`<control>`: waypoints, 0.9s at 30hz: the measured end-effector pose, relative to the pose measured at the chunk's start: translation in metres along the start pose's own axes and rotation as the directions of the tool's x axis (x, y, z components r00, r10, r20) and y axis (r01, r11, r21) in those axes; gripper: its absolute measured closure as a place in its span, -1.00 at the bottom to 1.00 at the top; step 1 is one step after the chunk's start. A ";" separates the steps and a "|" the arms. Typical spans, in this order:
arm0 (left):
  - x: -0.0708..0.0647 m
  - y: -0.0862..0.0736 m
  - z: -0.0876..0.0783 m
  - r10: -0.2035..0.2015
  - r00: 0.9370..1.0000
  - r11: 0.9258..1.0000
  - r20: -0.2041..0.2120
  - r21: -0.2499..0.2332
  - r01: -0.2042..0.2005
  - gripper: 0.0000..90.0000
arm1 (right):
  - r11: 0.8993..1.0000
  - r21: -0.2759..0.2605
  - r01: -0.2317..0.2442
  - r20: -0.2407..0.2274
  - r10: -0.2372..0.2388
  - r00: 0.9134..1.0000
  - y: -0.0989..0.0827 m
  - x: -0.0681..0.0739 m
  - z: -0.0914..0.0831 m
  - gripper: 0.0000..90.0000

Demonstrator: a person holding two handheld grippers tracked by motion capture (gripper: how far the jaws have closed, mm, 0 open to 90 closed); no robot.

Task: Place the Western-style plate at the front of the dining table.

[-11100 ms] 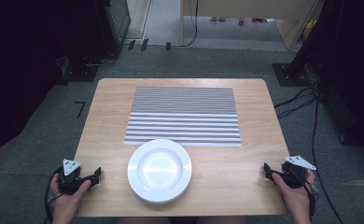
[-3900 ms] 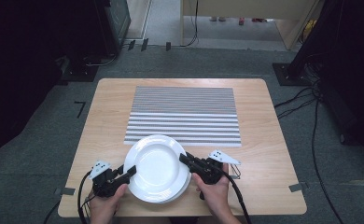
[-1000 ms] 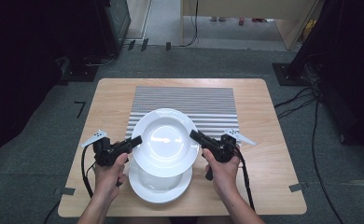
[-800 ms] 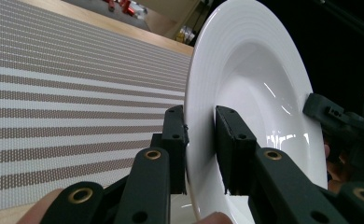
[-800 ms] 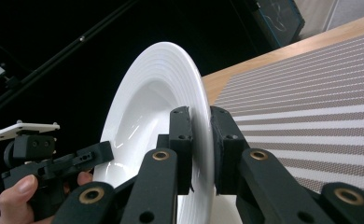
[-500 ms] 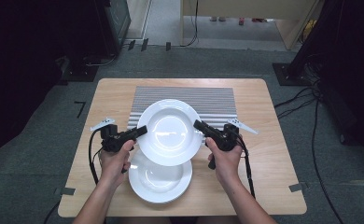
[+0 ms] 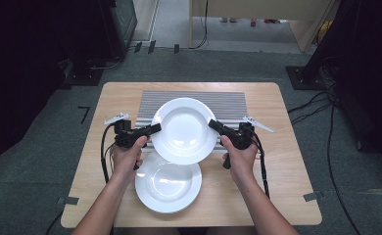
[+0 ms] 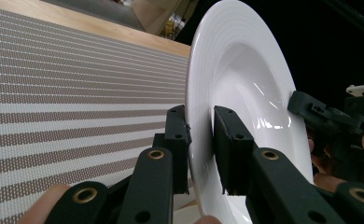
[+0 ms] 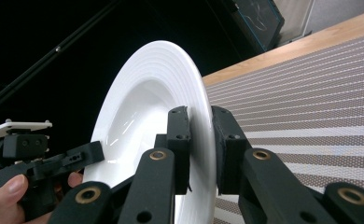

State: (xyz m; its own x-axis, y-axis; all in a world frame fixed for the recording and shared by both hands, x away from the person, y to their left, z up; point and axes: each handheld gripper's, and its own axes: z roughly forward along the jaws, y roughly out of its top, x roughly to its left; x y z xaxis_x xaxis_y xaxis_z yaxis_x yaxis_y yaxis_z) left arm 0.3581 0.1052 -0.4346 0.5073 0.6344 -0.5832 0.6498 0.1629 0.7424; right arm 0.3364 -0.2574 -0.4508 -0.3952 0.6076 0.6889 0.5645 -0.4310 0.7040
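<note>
White plate held level, hollow facing up.

Your left gripper and right gripper now clamp the upper plate, lifted off the lower plate, carried from the near edge toward the striped mat, hands forward from the table corners
</note>
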 end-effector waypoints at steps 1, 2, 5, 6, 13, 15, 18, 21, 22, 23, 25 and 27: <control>0.001 0.001 0.002 0.004 1.000 1.000 -0.004 0.003 -0.004 0.72 | 1.000 0.006 -0.009 0.001 0.009 1.000 0.001 -0.002 0.001 0.78; 0.001 0.002 0.004 0.003 1.000 1.000 -0.010 0.007 -0.003 0.72 | 1.000 0.005 -0.013 0.003 0.013 1.000 0.002 -0.004 0.002 0.78; 0.004 0.004 0.012 0.005 1.000 1.000 -0.030 0.016 -0.005 0.71 | 1.000 0.010 -0.026 0.006 0.026 1.000 0.003 -0.010 0.006 0.78; 0.005 0.006 0.014 0.007 0.999 1.000 -0.036 0.023 -0.006 0.71 | 0.999 0.014 -0.031 0.010 0.030 0.999 0.003 -0.014 0.008 0.78; 0.014 0.014 0.030 -0.011 0.998 0.999 -0.060 0.033 0.013 0.71 | 0.998 0.037 -0.046 0.040 0.045 0.998 0.006 -0.027 0.020 0.76; 0.018 0.017 0.035 -0.019 0.998 0.999 -0.060 0.044 0.022 0.71 | 0.998 0.041 -0.046 0.044 0.044 0.998 0.011 -0.030 0.024 0.76; 0.024 0.023 0.044 -0.035 0.997 0.997 -0.067 0.061 0.039 0.71 | 0.994 0.070 -0.088 0.052 0.084 0.995 0.017 -0.039 0.031 0.77; 0.031 0.029 0.055 -0.051 0.995 0.994 -0.087 0.093 0.060 0.71 | 0.988 0.093 -0.125 0.059 0.120 0.991 0.021 -0.048 0.038 0.77; 0.033 0.031 0.057 -0.057 0.994 0.993 -0.092 0.099 0.066 0.71 | 0.985 0.100 -0.141 0.073 0.134 0.988 0.022 -0.051 0.042 0.76; 0.036 0.033 0.060 -0.063 0.993 0.992 -0.097 0.107 0.074 0.71 | 0.984 0.104 -0.147 0.082 0.139 0.987 0.022 -0.052 0.044 0.76; 0.042 0.037 0.067 -0.080 0.991 0.989 -0.106 0.116 0.093 0.70 | 0.982 0.101 -0.157 0.101 0.147 0.984 0.024 -0.055 0.050 0.76; 0.049 0.040 0.074 -0.107 0.987 0.986 -0.117 0.119 0.121 0.69 | 0.982 0.109 -0.157 0.119 0.144 0.982 0.027 -0.057 0.056 0.76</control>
State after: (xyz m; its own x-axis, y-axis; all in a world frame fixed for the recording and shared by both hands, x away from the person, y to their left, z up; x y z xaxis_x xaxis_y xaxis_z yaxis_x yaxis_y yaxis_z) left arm 0.4506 0.0869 -0.4580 0.3654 0.6973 -0.6167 0.7689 0.1473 0.6221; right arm 0.4147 -0.2661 -0.4804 -0.2211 0.6142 0.7575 0.6951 -0.4456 0.5641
